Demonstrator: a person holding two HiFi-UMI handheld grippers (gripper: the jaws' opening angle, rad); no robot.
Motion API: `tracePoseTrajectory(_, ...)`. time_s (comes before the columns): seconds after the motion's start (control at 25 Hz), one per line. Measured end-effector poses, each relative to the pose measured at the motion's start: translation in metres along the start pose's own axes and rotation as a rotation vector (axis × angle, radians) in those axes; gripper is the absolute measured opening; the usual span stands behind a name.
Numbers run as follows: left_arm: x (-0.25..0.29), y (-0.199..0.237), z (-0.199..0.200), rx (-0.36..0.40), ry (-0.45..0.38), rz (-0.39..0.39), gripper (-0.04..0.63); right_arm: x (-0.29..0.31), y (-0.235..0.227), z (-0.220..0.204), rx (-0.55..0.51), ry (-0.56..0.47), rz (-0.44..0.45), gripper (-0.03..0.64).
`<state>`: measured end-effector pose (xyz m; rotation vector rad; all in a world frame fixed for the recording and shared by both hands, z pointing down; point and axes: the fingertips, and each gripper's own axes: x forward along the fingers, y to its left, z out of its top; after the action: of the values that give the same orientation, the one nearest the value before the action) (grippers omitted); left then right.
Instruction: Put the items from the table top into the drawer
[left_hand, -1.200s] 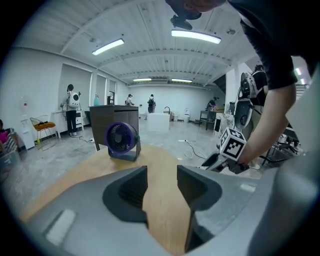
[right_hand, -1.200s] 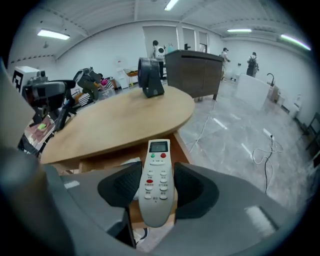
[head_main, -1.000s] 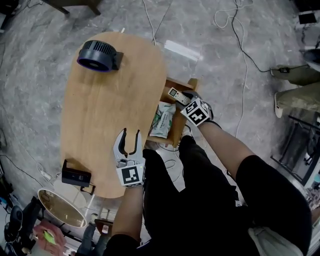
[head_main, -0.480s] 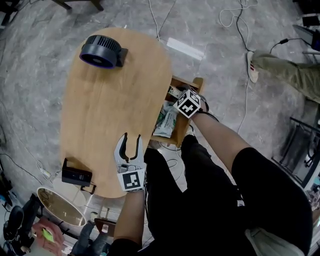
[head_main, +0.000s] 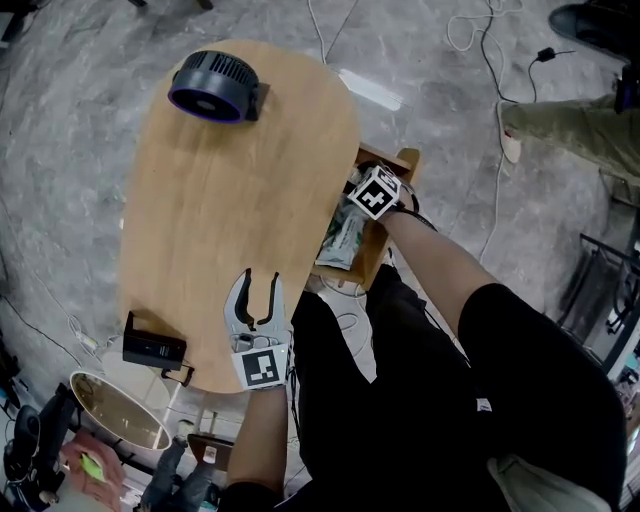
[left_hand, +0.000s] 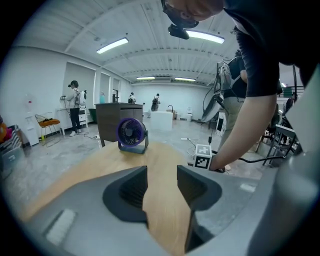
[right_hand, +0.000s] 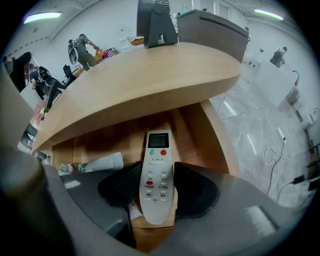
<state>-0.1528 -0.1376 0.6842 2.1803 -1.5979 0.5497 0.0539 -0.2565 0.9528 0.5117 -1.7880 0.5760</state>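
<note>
The right gripper (right_hand: 158, 190) reaches into an open wooden drawer (right_hand: 216, 131) under the edge of the oval, light wooden table top (head_main: 220, 190). Its jaws press on both sides of a slim white remote control (right_hand: 157, 167) (small screen, green and red buttons), held just over the drawer floor. A green-and-white soft packet (head_main: 345, 238) lies in the drawer beside it. The left gripper (head_main: 262, 286) hovers over the table's near end, jaws parted, holding nothing. A dark round desk fan (head_main: 215, 88) stands at the far end.
</note>
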Motion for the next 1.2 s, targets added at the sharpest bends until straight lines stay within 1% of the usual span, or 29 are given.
tracePoseTrajectory(0.2,-0.007,0.01,-0.013,-0.018,0.047,0.013,0.195,0.012,0.0,-0.009,0.011,0.046,0.002,0.225)
tracePoseTrajectory(0.32,-0.008,0.012,-0.015,-0.032,0.007,-0.003,0.196,0.014,-0.001,-0.009,0.008,0.051,-0.009,0.233)
tracePoseTrajectory(0.44,-0.01,0.016,-0.021,-0.016,0.039,-0.001,0.196,0.014,0.0,-0.008,0.021,0.041,-0.009,0.236)
tracePoseTrajectory(0.48,-0.01,0.015,-0.021,-0.013,0.039,-0.003,0.196,0.013,-0.001,-0.008,0.03,0.035,-0.013,0.241)
tracePoseTrajectory(0.52,-0.009,0.014,-0.019,-0.015,0.026,-0.011,0.196,0.011,-0.002,-0.007,0.041,0.026,-0.02,0.272)
tracePoseTrajectory(0.56,-0.009,0.013,-0.017,-0.02,0.008,-0.021,0.196,0.009,-0.003,-0.007,0.051,0.014,-0.029,0.286)
tracePoseTrajectory(0.64,-0.009,0.011,-0.016,-0.023,-0.011,-0.038,0.196,0.003,-0.006,-0.005,0.064,-0.013,-0.049,0.291)
tracePoseTrajectory(0.84,-0.008,0.008,-0.014,-0.005,0.004,-0.055,0.196,-0.024,0.001,-0.007,0.085,-0.075,-0.069,0.296)
tracePoseTrajectory(0.92,-0.004,0.002,-0.009,0.009,0.01,-0.073,0.196,-0.042,0.003,-0.006,0.11,-0.124,-0.078,0.298)
tracePoseTrajectory(1.04,0.005,-0.014,-0.003,0.038,0.017,-0.123,0.196,-0.075,0.007,-0.002,0.124,-0.213,-0.091,0.298)
tracePoseTrajectory(1.2,0.019,-0.041,0.026,0.088,-0.036,-0.187,0.196,-0.133,0.016,0.0,0.134,-0.348,-0.104,0.291)
